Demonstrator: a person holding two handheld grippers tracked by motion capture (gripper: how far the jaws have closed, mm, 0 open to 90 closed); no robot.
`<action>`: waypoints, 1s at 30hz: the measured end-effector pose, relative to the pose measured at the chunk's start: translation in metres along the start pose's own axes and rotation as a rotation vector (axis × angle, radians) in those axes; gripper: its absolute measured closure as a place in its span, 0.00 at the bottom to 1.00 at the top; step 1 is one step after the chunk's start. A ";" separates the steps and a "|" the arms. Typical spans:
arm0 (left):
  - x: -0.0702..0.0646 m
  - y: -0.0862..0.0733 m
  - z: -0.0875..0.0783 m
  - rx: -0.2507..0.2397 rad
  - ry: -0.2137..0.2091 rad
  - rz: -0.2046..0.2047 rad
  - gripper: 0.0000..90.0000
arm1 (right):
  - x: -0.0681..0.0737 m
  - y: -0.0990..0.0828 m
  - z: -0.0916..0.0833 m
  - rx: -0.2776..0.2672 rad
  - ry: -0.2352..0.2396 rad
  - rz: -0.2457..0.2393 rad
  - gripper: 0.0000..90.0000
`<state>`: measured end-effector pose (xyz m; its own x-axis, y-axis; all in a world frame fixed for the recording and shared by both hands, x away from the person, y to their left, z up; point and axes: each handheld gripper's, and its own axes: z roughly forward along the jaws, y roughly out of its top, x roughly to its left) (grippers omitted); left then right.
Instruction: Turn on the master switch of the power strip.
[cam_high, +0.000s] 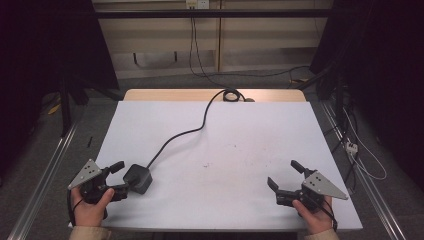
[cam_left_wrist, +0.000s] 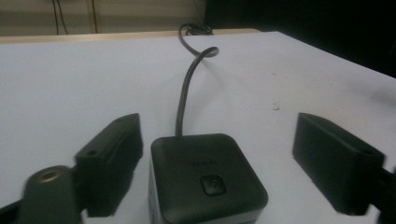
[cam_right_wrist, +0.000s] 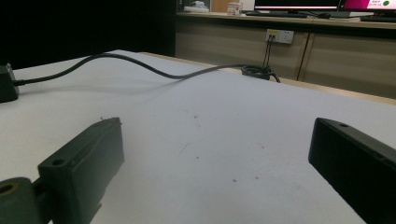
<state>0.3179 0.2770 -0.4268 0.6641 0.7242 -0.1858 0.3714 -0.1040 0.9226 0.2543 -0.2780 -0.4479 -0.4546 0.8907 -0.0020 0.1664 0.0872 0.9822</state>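
Note:
A small black square box (cam_high: 137, 178) (cam_left_wrist: 205, 177) with a button (cam_left_wrist: 213, 185) on top lies on the white table top (cam_high: 225, 150) at the front left. Its black cable (cam_high: 185, 132) (cam_left_wrist: 184, 93) (cam_right_wrist: 140, 65) runs away toward the back edge. My left gripper (cam_high: 121, 177) (cam_left_wrist: 219, 154) is open, with one jaw on each side of the box and a gap between each jaw and the box. At the front right my right gripper (cam_high: 283, 173) (cam_right_wrist: 215, 163) rests open with nothing between its jaws. A hand holds each gripper from the table's front edge.
The cable ends in a coil (cam_high: 231, 95) (cam_right_wrist: 257, 71) at the table's back edge, below a wall socket (cam_high: 196, 4) (cam_right_wrist: 278, 36). Metal rails (cam_high: 45, 175) run along the floor on both sides. Loose cables (cam_high: 360, 155) lie on the floor at the right.

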 end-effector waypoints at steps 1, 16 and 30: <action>0.000 0.000 0.000 -0.003 0.002 -0.003 0.15 | 0.000 0.000 0.000 0.001 0.000 0.002 0.04; 0.000 0.001 0.004 -0.015 0.013 0.000 0.07 | -0.001 0.000 0.000 0.000 -0.003 0.002 0.04; -0.009 0.007 0.017 -0.022 -0.014 0.019 0.07 | -0.001 0.000 -0.001 -0.001 -0.005 0.001 0.04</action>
<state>0.3259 0.2582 -0.4250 0.6800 0.7125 -0.1732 0.3450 -0.1025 0.9330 0.2540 -0.2791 -0.4476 -0.4499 0.8931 -0.0018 0.1664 0.0858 0.9823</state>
